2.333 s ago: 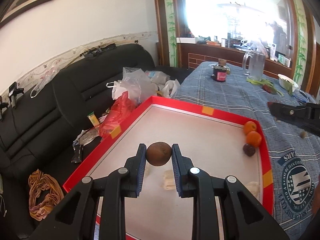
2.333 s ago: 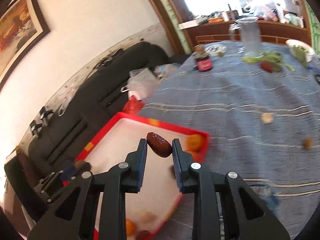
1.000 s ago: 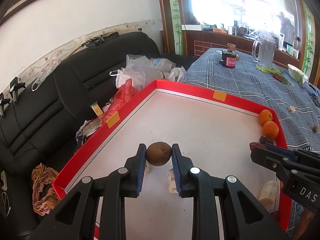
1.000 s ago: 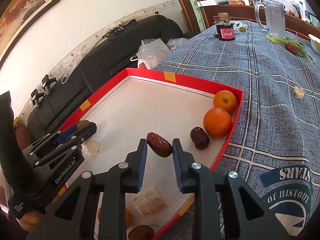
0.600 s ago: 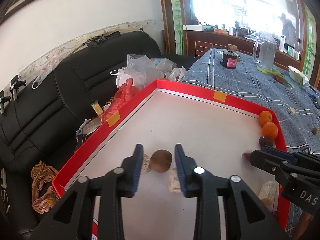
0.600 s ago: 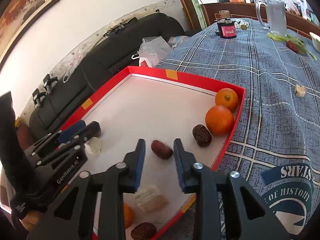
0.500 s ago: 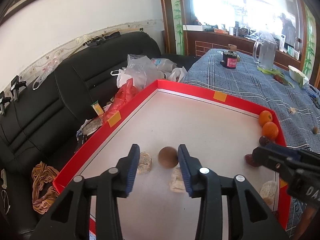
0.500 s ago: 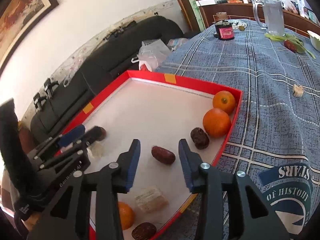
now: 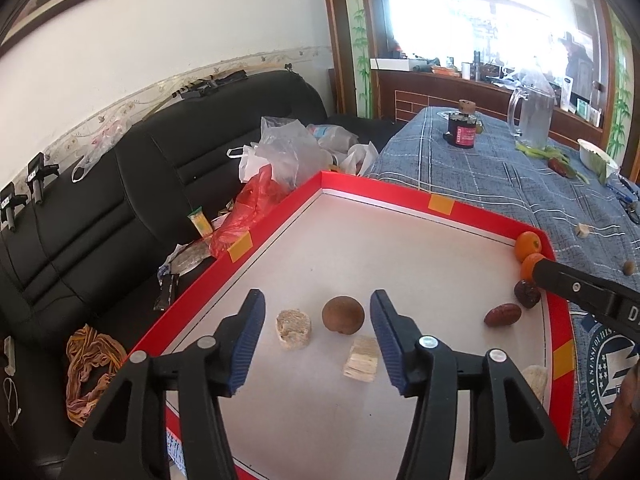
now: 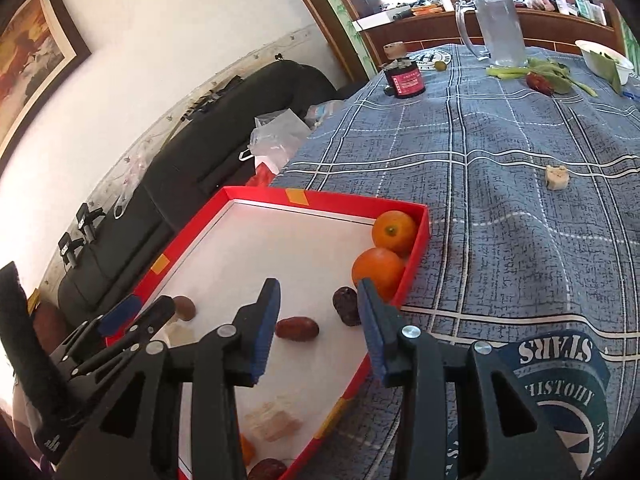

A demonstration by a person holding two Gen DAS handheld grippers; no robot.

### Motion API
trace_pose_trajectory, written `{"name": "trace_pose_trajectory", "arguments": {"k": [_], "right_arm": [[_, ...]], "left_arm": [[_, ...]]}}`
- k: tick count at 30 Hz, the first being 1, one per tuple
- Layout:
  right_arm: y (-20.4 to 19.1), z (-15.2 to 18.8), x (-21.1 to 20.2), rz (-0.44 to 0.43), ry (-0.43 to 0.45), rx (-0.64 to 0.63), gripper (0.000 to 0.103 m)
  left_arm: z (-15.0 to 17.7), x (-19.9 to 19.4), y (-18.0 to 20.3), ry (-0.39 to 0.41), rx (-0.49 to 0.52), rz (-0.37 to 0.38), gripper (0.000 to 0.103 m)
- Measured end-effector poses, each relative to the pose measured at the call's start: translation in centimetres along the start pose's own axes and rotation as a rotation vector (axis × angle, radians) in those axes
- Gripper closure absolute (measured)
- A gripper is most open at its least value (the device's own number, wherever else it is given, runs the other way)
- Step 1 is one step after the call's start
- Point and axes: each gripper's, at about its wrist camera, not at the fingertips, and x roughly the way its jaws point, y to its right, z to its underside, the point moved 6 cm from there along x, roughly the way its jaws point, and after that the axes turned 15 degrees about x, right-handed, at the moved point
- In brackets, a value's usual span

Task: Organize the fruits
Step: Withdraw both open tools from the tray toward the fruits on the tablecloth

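A red-rimmed tray [image 9: 440,205] with a white floor lies on the table's near corner. A round brown fruit [image 9: 343,314] rests on the tray floor, with my left gripper [image 9: 317,338] open above it and nothing held. A red date [image 10: 297,328] lies on the tray under my right gripper [image 10: 317,327], which is open and empty. A darker date [image 10: 346,305] and two oranges [image 10: 378,272] sit in the tray's far right corner. The right gripper's arm [image 9: 588,292] shows at the right edge of the left wrist view.
Pale snack pieces [image 9: 293,329] and a cracker stack [image 9: 361,358] lie in the tray. The blue plaid tablecloth [image 10: 500,168] carries a glass pitcher [image 10: 498,28], a dark jar [image 10: 404,76], a white bowl [image 10: 606,60] and small scraps. A black sofa [image 9: 100,208] with plastic bags stands left.
Both grippers opened and pulled back and up. The brown fruit dropped from the left one onto the tray floor, and the red date dropped from the right one.
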Motion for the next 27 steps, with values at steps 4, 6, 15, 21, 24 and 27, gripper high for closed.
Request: {"name": "trace_pose_trajectory", "arguments": {"k": [4, 6, 15, 21, 24, 27], "right_arm": [[0.1, 0.1, 0.0, 0.008, 0.001, -0.006, 0.06], [0.2, 0.2, 0.1, 0.009, -0.004, -0.003, 0.06], [0.1, 0.2, 0.1, 0.004, -0.018, -0.008, 0.056], [0.9, -1.0, -2.0, 0.003, -0.008, -0.005, 0.056], [2.9, -2.9, -4.2, 0.03, 0.011, -0.001, 0.055], [6.8, -5.7, -6.9, 0.116, 0.053, -0.012, 0.052]], "left_arm": [[-0.1, -0.3, 0.1, 0.008, -0.004, 0.0, 0.038], [0.0, -0.4, 0.0, 0.009, -0.008, -0.001, 0.035], [0.3, -0.7, 0.7, -0.01, 0.009, 0.005, 0.025], [-0.2, -1.8, 1.7, 0.004, 0.048, 0.01, 0.022], [-0.6, -2.1, 2.4, 0.008, 0.072, 0.014, 0.022], [-0.9, -2.3, 3.3, 0.009, 0.099, 0.025, 0.022]]}}
